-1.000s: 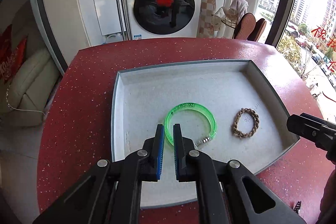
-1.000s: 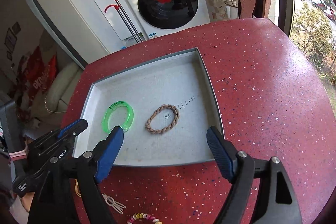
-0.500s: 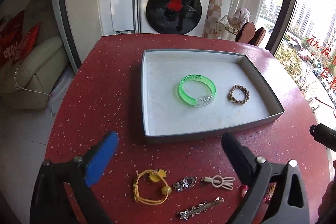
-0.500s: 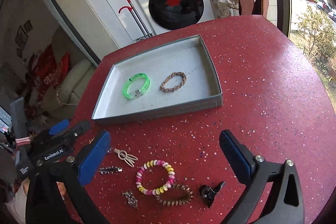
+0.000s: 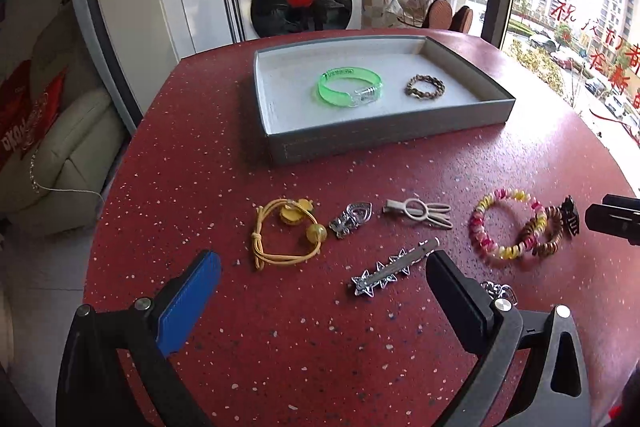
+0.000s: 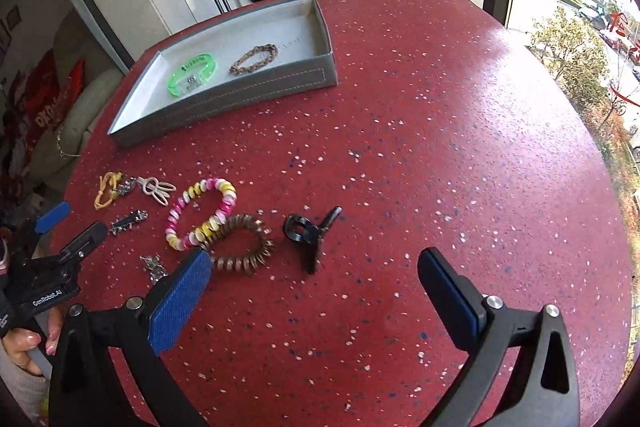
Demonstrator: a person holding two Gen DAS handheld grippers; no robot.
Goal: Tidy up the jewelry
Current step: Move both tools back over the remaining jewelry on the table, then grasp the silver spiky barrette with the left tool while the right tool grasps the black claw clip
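Both grippers spread wide, nothing between the jaws. Left gripper (image 5: 322, 283) hangs over the red speckled bench (image 5: 192, 163), above the loose pieces. Right gripper (image 6: 314, 283) is over bare bench near the black hair clip (image 6: 310, 233).

Grey tray (image 5: 384, 137) sits further back on the bench; inside it the green bangle (image 5: 348, 87) and the braided brown bracelet (image 5: 425, 87) lie side by side, apart.

Loose on the bench in front of the tray: yellow hair tie (image 5: 286, 233), small silver piece (image 5: 352, 219) (clip or brooch, hard to tell), cream clip (image 5: 420, 213), silver star barrette (image 5: 394, 267), pink-yellow bead bracelet (image 5: 506, 227) touching the brown coil tie (image 5: 542, 233).

A hand (image 6: 28, 343) grips the left gripper's handle at the edge of the right wrist view.
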